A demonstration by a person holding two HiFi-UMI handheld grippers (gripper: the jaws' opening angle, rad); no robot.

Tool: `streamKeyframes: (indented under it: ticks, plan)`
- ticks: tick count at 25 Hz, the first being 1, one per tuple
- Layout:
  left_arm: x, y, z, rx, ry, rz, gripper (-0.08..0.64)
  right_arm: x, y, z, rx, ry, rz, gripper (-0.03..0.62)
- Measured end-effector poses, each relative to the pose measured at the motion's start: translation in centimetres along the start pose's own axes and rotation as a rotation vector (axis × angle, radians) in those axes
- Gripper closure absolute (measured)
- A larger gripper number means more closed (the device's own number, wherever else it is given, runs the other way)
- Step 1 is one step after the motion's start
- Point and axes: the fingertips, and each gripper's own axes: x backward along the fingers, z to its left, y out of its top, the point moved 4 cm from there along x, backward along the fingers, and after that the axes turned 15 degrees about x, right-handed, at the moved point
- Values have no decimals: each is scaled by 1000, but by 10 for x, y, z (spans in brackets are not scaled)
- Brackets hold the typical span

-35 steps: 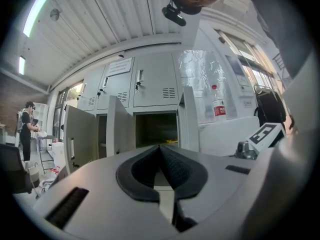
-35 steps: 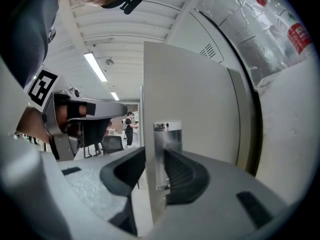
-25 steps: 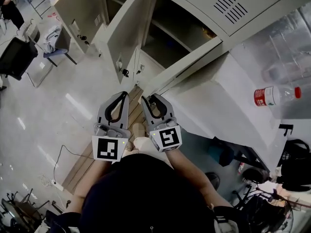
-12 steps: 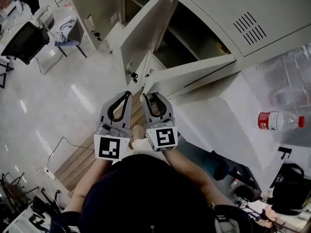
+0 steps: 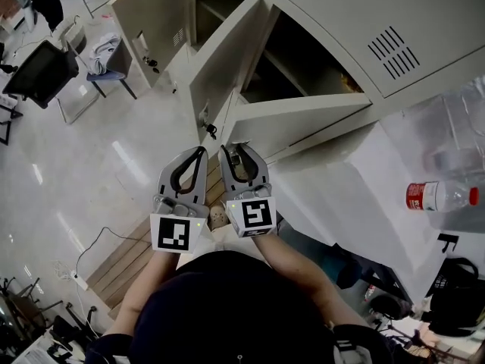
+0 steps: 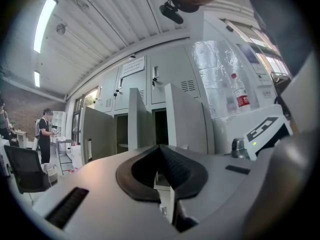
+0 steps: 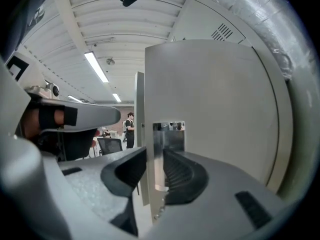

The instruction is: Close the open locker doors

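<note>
In the head view, both tongs sat side by side at the centre of the frame, pointing toward the grey lockers (image 5: pixel 394 21) that ran across the top. The left tongs (image 5: pixel 200 152) were closed tip to tip with nothing in them. The right tongs (image 5: pixel 237 152) stood with jaws apart. Their tips were just below the free edge of the nearest open door (image 5: pixel 303 120), which swung out toward the middle of the frame. A second open door (image 5: pixel 227 55) stood above it, and a third open door (image 5: pixel 148 17) at the upper left. A water bottle (image 5: pixel 438 196) with a red label showed at the right edge.

In the left gripper view, the jaw tips met and the dark pads ringed an empty hollow. Beyond them, mid-frame, the locker doors hung open. A person (image 6: pixel 45 134) stood at the far left beside a black chair (image 6: pixel 22 166).

In the right gripper view, the nearest open door filled the right half. Its edge, carrying a metal lock plate (image 7: pixel 169 154), stood between the parted jaws. The wide-angle picture left me unsure whether either pad touched that edge.
</note>
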Motion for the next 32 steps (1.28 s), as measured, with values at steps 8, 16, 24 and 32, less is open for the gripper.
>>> streamKeyframes:
  ticks: [8,16,24,32]
  plan:
    - [-20,-31,18,-62,-152,-5,558,-27,-1,-5,3,-108,-67,488]
    - [-28,-39,36,-20,-250,-27,558,-51,-3,-10,21,-233,-81,488]
    - [-37,-31,41,1,-280,-29,558,-71,-4,-20,21,-293,-51,489]
    - [-41,-30,41,9,-306,-12,558,-83,-5,-29,27,-324,-42,491]
